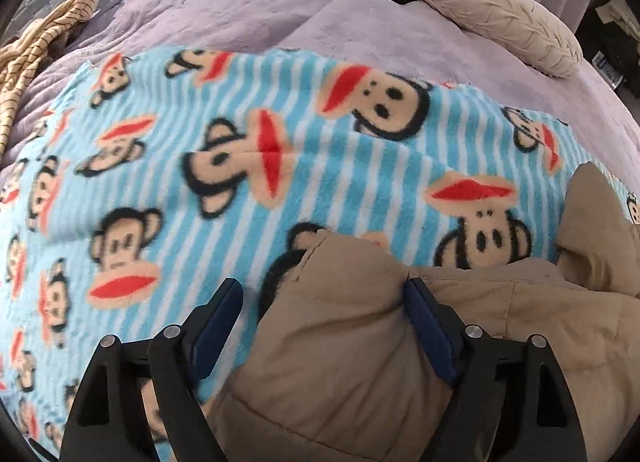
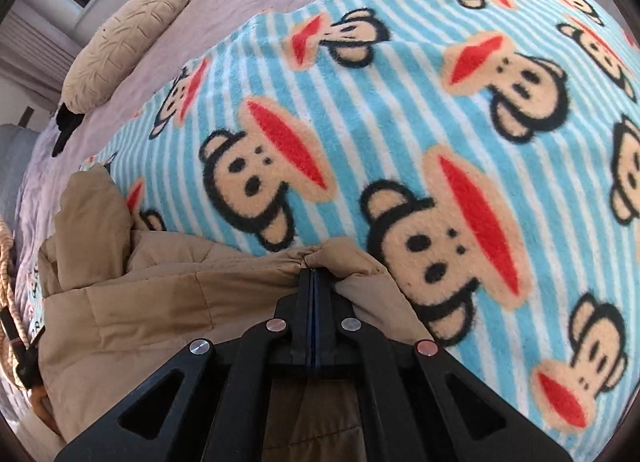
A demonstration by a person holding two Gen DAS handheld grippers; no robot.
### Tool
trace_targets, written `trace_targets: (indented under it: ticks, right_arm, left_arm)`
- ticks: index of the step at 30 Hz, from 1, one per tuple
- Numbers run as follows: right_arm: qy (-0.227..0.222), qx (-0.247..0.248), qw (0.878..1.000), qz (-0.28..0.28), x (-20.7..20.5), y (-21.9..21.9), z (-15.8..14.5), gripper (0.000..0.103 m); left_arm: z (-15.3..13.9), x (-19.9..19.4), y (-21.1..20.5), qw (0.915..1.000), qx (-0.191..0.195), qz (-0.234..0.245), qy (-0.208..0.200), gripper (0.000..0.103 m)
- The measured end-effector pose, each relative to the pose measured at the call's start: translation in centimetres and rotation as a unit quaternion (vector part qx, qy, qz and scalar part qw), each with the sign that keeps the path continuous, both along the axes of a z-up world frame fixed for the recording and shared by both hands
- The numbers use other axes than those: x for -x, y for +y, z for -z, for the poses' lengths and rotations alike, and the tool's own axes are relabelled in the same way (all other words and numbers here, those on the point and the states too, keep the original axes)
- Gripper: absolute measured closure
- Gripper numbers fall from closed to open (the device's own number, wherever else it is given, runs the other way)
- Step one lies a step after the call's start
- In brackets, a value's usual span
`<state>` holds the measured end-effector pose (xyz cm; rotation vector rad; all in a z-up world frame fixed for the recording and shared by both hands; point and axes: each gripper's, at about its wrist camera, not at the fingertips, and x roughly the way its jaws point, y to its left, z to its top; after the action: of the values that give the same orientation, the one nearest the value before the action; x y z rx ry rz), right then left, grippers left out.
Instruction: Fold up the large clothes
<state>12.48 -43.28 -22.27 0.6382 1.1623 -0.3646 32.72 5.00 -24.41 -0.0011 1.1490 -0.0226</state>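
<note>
tan quilted jacket (image 1: 340, 342) on monkey-print fleece blanket (image 1: 200, 181); left tongs (image 1: 324, 302) released, straddling its fold; right tongs (image 2: 314, 278) clenched on jacket edge at 12 o'clock.

Both fisheye cameras are riding on the claws and looking steeply down, close over the bed (image 1: 360, 33). The left wrist view is facing across the monkey-print blanket (image 1: 200, 189) toward the beige pillow (image 1: 500, 13); the right wrist view is catching the same blanket (image 2: 400, 101), pillow (image 2: 124, 41) and tan quilted garment (image 2: 160, 294) from the other side.
</note>
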Motion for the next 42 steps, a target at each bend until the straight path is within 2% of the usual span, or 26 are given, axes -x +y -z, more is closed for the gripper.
trace_targets:
  ticks: [1,3,6,9,10,11,17,23,25,27,33,39,40,42]
  right_arm:
    - [0.003,0.002,1.000,0.000,0.0,0.1,-0.7,0.099]
    - [0.004,0.014,1.000,-0.004,0.4,0.5,-2.3,0.099]
    - [-0.016,0.019,1.000,-0.014,2.0,1.6,-4.8,0.097]
    - [-0.031,0.004,0.999,-0.013,4.2,2.8,-6.4,0.079]
    - [-0.035,-0.003,0.999,-0.006,5.3,3.4,-6.8,0.066]
    - [-0.037,-0.010,0.999,0.000,6.2,4.0,-7.1,0.058]
    - [-0.039,-0.043,0.998,0.011,10.5,6.9,-8.0,0.058]
    - [-0.037,-0.069,0.997,0.021,14.6,9.3,-8.3,0.055]
    - [-0.037,-0.075,0.996,0.023,15.6,10.0,-8.3,0.053]
    - [-0.034,-0.082,0.996,0.025,16.6,10.7,-8.2,0.049]
    - [-0.026,-0.099,0.994,0.035,18.9,12.4,-7.7,0.048]
    - [-0.024,-0.143,0.988,0.052,20.5,13.9,-6.0,0.025]
    - [-0.030,-0.157,0.985,0.063,20.8,13.9,-5.6,0.018]
    - [-0.039,-0.180,0.980,0.081,21.0,13.8,-4.9,0.017]
  left_arm:
    - [-1.0,0.4,0.0,0.9999,-0.009,0.004,-0.004,0.019]
    - [-3.1,1.3,-0.1,0.9994,-0.024,0.019,-0.013,0.019]
    - [-5.7,3.7,0.1,0.9979,-0.031,0.052,-0.023,0.019]
    - [-7.1,6.4,0.0,0.9971,-0.030,0.070,-0.012,0.019]
    - [-7.3,7.3,-0.2,0.9969,-0.030,0.072,-0.006,0.019]
    - [-7.6,8.0,-0.2,0.9969,-0.030,0.073,-0.001,0.019]
    - [-8.1,14.1,-2.0,0.9955,-0.027,0.088,0.022,0.019]
    - [-8.4,17.8,-2.3,0.9945,-0.009,0.097,0.037,0.019]
    - [-8.6,18.8,-2.1,0.9946,-0.005,0.096,0.039,0.002]
    - [-9.0,19.8,-1.8,0.9948,-0.002,0.096,0.033,0.000]
    - [-8.8,21.9,-1.0,0.9938,-0.001,0.100,0.048,0.000]
    - [-8.1,23.1,-0.4,0.9931,-0.008,0.100,0.061,0.000]
    - [-7.9,23.2,-0.4,0.9928,-0.010,0.101,0.063,0.000]
    - [-7.6,23.1,-0.3,0.9926,-0.011,0.101,0.067,0.000]
